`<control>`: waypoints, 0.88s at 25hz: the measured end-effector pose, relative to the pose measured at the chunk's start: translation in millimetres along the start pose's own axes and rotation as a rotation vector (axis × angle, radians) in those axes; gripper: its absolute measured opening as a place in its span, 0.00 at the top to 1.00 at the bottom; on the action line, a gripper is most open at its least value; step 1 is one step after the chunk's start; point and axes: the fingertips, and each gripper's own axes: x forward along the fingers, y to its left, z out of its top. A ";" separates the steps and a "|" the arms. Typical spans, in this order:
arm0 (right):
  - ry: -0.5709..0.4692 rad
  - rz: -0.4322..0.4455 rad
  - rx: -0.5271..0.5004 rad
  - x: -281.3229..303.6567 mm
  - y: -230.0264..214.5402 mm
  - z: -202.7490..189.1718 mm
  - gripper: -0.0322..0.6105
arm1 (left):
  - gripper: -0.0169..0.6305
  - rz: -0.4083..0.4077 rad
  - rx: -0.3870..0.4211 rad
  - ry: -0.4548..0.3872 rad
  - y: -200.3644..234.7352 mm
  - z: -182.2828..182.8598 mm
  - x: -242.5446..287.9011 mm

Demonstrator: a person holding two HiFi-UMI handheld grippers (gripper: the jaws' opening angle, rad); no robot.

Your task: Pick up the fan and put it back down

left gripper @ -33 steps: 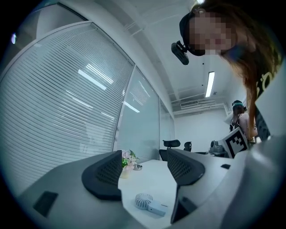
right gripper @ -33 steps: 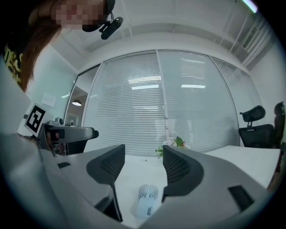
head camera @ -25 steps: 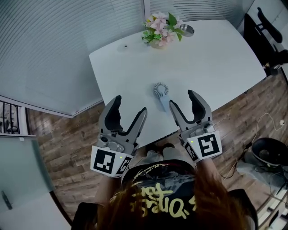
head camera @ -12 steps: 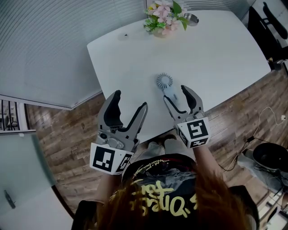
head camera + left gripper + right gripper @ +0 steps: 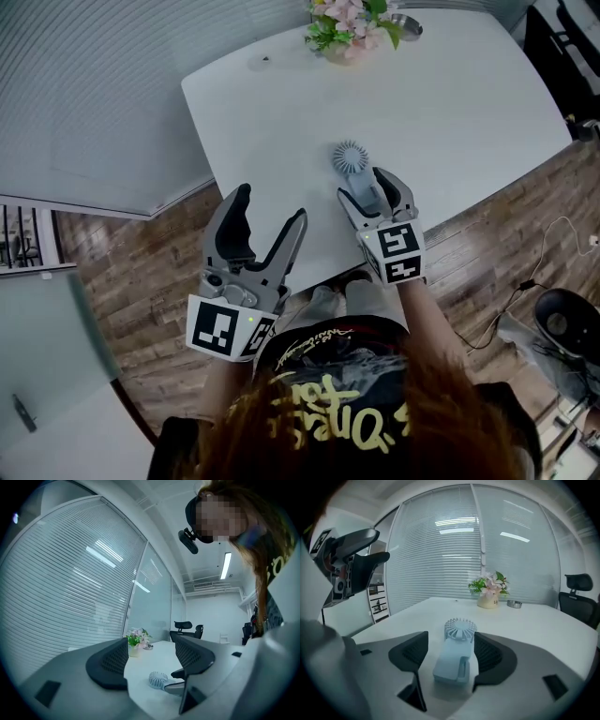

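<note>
A small pale-blue hand fan lies flat on the white table, its round grille pointing away from me. My right gripper is low over the table with its jaws either side of the fan's handle. The jaws are opening and the pads stand just off the handle. My left gripper hangs open with nothing in it, at the table's near-left edge. In the left gripper view the fan shows beyond the jaws.
A vase of pink flowers and a small metal bowl stand at the table's far end. Window blinds run along the left. A black office chair is at the right, over wooden floor.
The right gripper has sunk and gone forward until its jaws straddle the fan's handle. The left gripper has hardly moved.
</note>
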 end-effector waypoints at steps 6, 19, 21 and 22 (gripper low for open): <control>0.101 -0.014 0.050 12.1 -10.7 -14.0 0.50 | 0.50 -0.011 0.002 0.013 -0.3 -2.8 1.2; 0.270 -0.009 0.036 22.6 -7.4 -27.0 0.50 | 0.51 0.017 -0.007 0.017 14.5 -3.1 -0.1; 0.278 0.000 0.038 23.6 -8.0 -27.4 0.50 | 0.52 0.020 -0.018 0.029 18.9 -7.3 -0.4; 0.284 0.007 0.042 23.8 -8.2 -27.6 0.51 | 0.52 0.023 -0.022 0.032 20.8 -8.2 -1.0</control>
